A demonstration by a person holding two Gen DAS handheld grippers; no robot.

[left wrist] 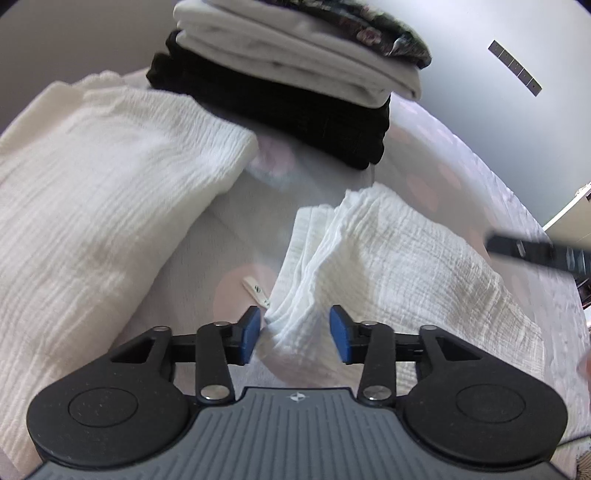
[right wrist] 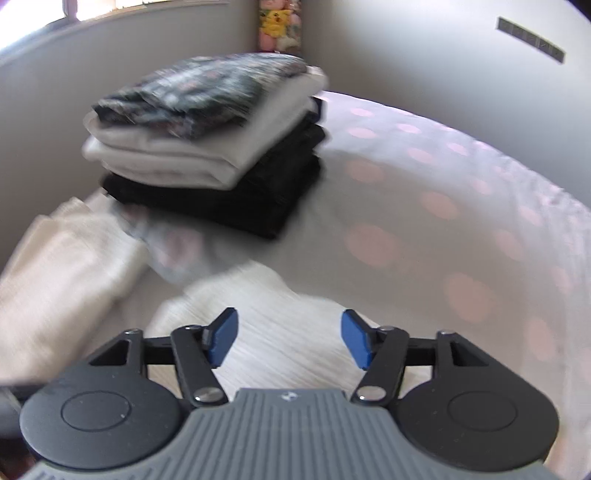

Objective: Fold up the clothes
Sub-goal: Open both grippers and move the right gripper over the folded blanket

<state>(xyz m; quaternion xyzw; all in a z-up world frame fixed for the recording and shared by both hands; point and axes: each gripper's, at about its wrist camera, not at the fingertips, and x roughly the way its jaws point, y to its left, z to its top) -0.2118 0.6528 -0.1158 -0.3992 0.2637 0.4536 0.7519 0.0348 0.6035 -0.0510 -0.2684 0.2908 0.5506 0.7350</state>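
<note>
Right wrist view blurred, plush toys (right wrist: 277, 23) indistinct, cut off

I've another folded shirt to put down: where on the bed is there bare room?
The dotted sheet right of the folded stack is bare. A narrower strip runs between the two white crinkled cloths; a small tag lies there. The left side is crowded.

A pale bedspread (right wrist: 461, 221) dotted with pink spots fills the right of the right wrist view. A yellow plush toy (right wrist: 275, 20) sits top centre. A dark strip (right wrist: 532, 36) crosses the grey wall (right wrist: 406, 48), upper right.
</note>
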